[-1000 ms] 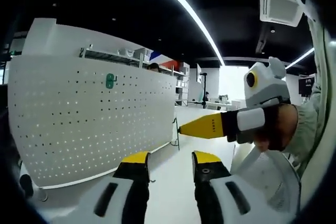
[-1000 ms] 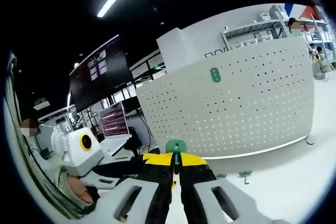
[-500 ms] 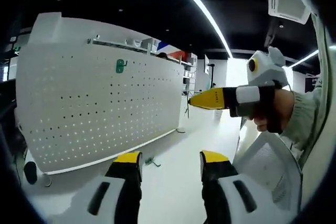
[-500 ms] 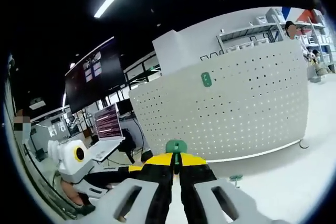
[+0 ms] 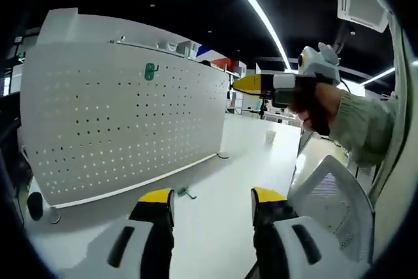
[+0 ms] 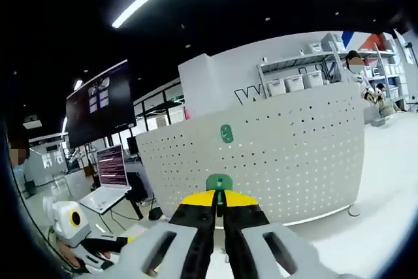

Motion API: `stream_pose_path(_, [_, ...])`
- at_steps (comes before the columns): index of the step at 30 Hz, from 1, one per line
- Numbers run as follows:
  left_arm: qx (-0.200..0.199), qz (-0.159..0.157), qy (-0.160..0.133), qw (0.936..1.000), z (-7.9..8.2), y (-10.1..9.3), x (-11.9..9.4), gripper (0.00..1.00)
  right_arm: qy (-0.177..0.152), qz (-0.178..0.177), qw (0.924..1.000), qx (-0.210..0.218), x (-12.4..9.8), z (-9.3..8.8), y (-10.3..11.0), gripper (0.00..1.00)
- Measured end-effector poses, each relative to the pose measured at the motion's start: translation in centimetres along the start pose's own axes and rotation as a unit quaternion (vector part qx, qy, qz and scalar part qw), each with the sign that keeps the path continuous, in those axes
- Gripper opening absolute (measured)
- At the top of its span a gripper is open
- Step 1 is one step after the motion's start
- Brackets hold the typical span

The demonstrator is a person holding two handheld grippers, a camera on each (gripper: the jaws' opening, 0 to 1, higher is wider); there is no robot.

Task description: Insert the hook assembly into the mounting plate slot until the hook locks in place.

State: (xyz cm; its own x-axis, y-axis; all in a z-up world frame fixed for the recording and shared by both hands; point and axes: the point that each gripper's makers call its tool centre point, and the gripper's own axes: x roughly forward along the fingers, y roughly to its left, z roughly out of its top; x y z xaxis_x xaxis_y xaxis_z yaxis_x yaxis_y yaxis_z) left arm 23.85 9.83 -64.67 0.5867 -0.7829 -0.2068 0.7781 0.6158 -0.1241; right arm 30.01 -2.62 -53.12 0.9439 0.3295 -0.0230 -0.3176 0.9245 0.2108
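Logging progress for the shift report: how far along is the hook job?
Done: one green hook already hangs on the white pegboard. In hand: the right gripper is shut on another green hook, held in front of the board and not yet touching it. The left gripper is open. Left: insert the held hook, plus a spare hook on the table.

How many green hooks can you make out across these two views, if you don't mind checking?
3: one already mounted high on the pegboard, one lying on the white table below it, and one clamped in the right gripper. Others may be hidden.
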Motion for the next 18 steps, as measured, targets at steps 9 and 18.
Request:
stream_pose_path(9, [0.001,0.006,-0.005,1.0,0.2,0.3,0.0,0.49,-0.018,-0.011,0.9998,-0.006,0.9,1.7,-1.3,0.01])
stream_pose_path(18, [-0.005,0.01,-0.004,0.9999,-0.1,0.7,0.1,0.49,-0.026,-0.025,0.9988,-0.035,2.6,2.1,-2.4,0.01])
